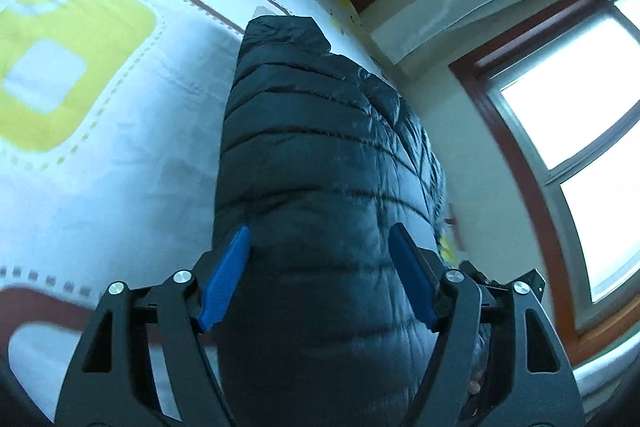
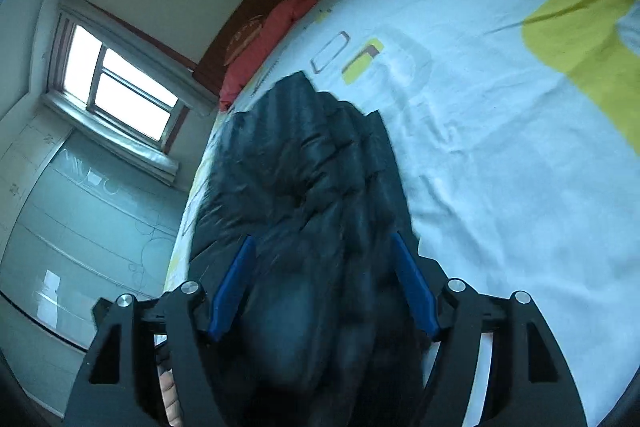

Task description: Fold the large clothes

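Item: black quilted puffer jacket (image 1: 320,155), one, laid lengthwise on the bed (image 1: 120,147) along its window-side edge, running straight ahead of both tools.
Left tool (image 1: 318,279): jaws apart, jacket bulk between them, pads not visibly pressing.
Right tool (image 2: 322,283): jaws apart over a rumpled, blurred part of the jacket (image 2: 312,167); nothing clamped.
Handling, judged: light, soft, springy with fill; shiny shell likely slippery, inclined to puff back open.
Hold, judged: pinch a flattened hem or seam edge nearest the tools, not the padded middle.
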`<state>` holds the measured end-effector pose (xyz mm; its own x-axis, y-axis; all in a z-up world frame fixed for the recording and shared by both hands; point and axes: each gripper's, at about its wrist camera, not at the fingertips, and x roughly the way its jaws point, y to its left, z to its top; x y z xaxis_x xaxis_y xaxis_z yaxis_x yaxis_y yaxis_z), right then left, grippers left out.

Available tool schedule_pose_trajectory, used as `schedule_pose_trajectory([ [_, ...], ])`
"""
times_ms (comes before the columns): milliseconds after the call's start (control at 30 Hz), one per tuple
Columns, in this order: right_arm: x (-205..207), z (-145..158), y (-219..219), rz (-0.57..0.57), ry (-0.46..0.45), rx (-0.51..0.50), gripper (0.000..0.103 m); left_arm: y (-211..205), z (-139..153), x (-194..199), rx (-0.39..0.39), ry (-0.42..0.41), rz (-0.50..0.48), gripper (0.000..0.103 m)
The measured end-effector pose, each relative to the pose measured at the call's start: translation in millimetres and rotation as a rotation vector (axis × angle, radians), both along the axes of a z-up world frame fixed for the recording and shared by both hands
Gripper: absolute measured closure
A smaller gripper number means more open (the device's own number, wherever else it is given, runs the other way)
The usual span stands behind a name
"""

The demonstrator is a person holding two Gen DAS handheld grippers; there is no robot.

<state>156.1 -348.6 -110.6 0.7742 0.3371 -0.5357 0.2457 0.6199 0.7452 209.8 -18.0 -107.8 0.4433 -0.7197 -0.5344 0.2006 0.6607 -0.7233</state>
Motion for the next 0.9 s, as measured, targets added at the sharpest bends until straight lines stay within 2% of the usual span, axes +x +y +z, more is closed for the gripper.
schedule_pose_trajectory([
  [133,-37,10,22,0.065,-0.023,0.018,0.03,10,-5,-29,-0.038,0.019,-0.016,0.022],
  [233,-42,8,40,0.099,0.013,-0.022,0.028,6,-11,-39,-0.028,0.025,-0.018,0.02],
  [300,-42,-4,40,0.078,0.051,-0.046,0.029,2,-17,-39,-0.011,0.04,-0.005,0.02],
  [367,-43,-20,37,0.046,0.084,-0.036,0.048,-1,-23,-36,-0.007,0.063,0.007,0.021],
  [400,-42,-27,37,0.04,0.086,-0.022,0.061,-2,-25,-34,-0.002,0.072,0.01,0.027],
  [433,-41,-33,37,0.034,0.086,-0.016,0.065,-2,-28,-33,-0.001,0.084,0.018,0.032],
  [533,-40,-47,40,0.028,0.081,-0.026,0.07,-3,-38,-35,0.02,0.083,0.04,0.041],
  [633,-38,-65,37,0.019,0.074,0.018,0.072,-8,-49,-33,0.041,0.095,0.05,0.044],
  [767,-39,-79,33,0.001,0.057,0.078,0.075,-9,-58,-29,0.051,0.106,0.043,0.044],
  [867,-42,-75,31,0.009,0.04,0.081,0.074,-7,-55,-28,0.046,0.101,0.024,0.044],
  [900,-45,-71,31,0.013,0.033,0.073,0.071,-6,-53,-28,0.043,0.1,0.019,0.041],
])
